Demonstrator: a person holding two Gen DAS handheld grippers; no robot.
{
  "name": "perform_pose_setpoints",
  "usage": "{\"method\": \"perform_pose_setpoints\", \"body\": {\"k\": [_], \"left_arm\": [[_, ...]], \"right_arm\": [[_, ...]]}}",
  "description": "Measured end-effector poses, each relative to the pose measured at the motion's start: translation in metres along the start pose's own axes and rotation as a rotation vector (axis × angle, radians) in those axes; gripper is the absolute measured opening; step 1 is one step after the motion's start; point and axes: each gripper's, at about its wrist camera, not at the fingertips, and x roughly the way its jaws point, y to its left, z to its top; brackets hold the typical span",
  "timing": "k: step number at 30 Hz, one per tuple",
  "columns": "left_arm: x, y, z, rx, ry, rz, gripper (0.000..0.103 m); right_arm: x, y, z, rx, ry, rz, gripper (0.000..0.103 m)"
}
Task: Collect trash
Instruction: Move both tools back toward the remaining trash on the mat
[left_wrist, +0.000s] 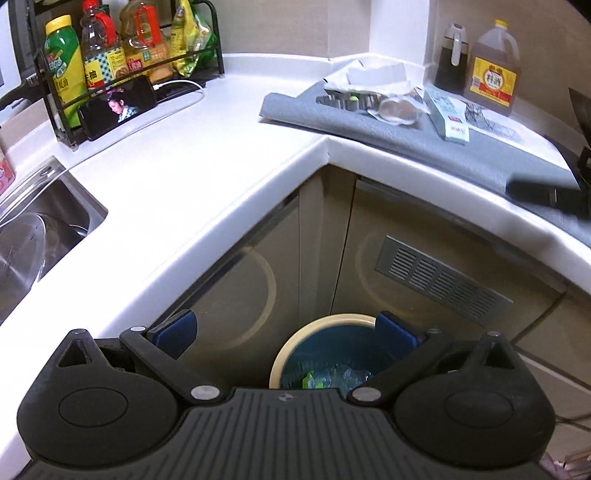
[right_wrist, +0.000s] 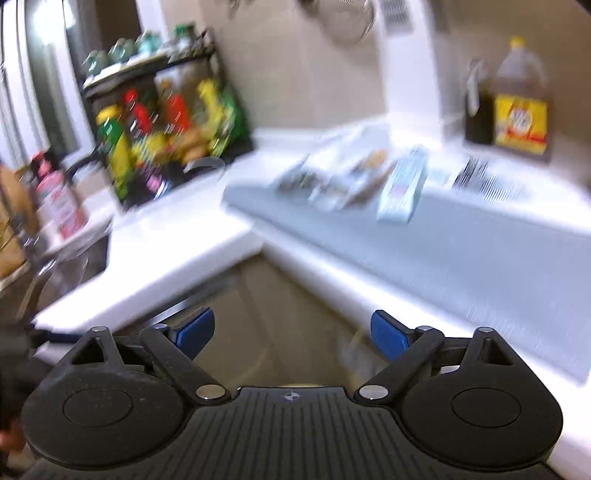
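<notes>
Trash is lying at upper right on the grey mat (left_wrist: 424, 147): crumpled clear wrapper (left_wrist: 400, 109), light and slippery, and a stiff little carton (left_wrist: 448, 116) best pinched across its narrow sides. Both left tongs (left_wrist: 286, 328) and right tongs (right_wrist: 291, 330) are gaping empty above the bin (left_wrist: 325, 354).

Both my grippers are empty, with their jaws spread wide.

My left gripper (left_wrist: 286, 334) tilts steeply downward, its two blue pads (left_wrist: 177, 334) far apart and nothing between them. My right gripper (right_wrist: 291, 334) points forward on a shallower downward slant, its blue pads (right_wrist: 195, 332) equally wide and gripping nothing. The right wrist view is blurred. Part of the right gripper (left_wrist: 550, 195) shows dark at the left view's right edge.
</notes>
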Motion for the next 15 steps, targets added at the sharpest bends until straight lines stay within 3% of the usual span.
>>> {"method": "perform_pose_setpoints", "body": {"k": [7,15], "left_arm": [[0.002,0.005,0.005,-0.006,0.002,0.005,0.103],[0.006,0.014,0.009,-0.036,0.026,0.021,0.103]], "right_arm": [[0.042,-0.033,0.037,0.021,-0.064,-0.147,0.099],[0.127,-0.058,0.062,0.031,0.016,-0.306,0.099]]}}
